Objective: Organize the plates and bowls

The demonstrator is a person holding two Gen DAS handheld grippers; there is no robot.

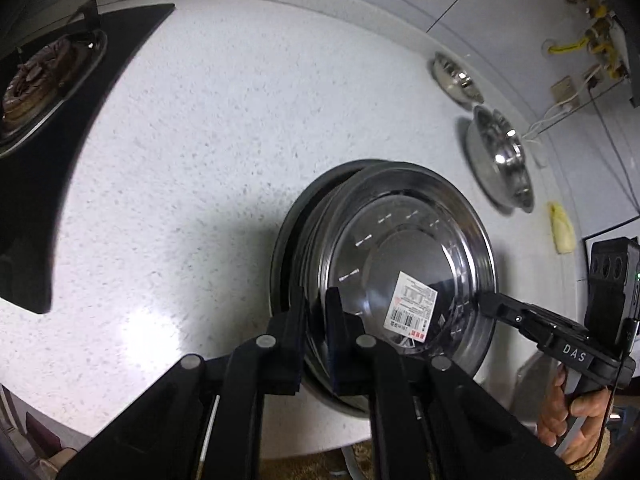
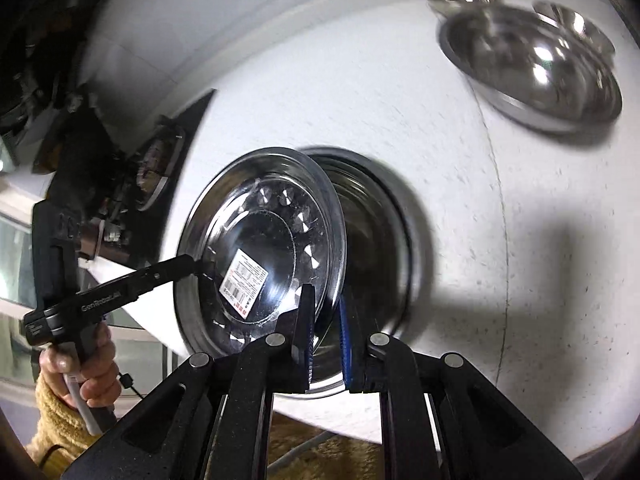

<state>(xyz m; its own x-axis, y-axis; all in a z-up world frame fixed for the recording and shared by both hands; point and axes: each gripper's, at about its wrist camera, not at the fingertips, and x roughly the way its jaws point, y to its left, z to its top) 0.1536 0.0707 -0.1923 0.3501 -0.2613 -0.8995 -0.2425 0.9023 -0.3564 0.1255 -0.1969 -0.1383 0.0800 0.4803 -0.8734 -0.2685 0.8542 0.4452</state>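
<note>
Both grippers are clamped on the rim of the same steel plate (image 1: 404, 264) — one on each side. Left gripper (image 1: 316, 344) has its fingers nearly together, pinching the plate's near rim between the pads; right gripper (image 2: 326, 332) does the same on the opposite rim, blue pads (image 2: 345, 344) on either side of the metal. In the left wrist view the right gripper comes in from the right edge, its tip on the plate's far rim, with a hand (image 1: 572, 408) on its handle. In the right wrist view the left gripper comes in from the left, held by a hand (image 2: 80, 368) in a yellow sleeve (image 2: 56, 420). The plate is tilted, shiny side to the cameras, with a white barcode sticker (image 1: 412, 306) in its centre. It sits over a speckled white counter (image 1: 224, 152), near the front edge; a dark shadow lies under it, and whether its lower edge touches the counter cannot be told. Well apart, toward the back wall, a large steel bowl (image 1: 500, 160) stands on the counter, with a smaller steel bowl (image 1: 456, 76) just behind it; in the right wrist view both are blurred. A black gas hob (image 1: 60, 92) with a burner occupies the counter's left end. A pale yellow object (image 1: 562, 228) lies by the wall, too unclear to name.
</note>
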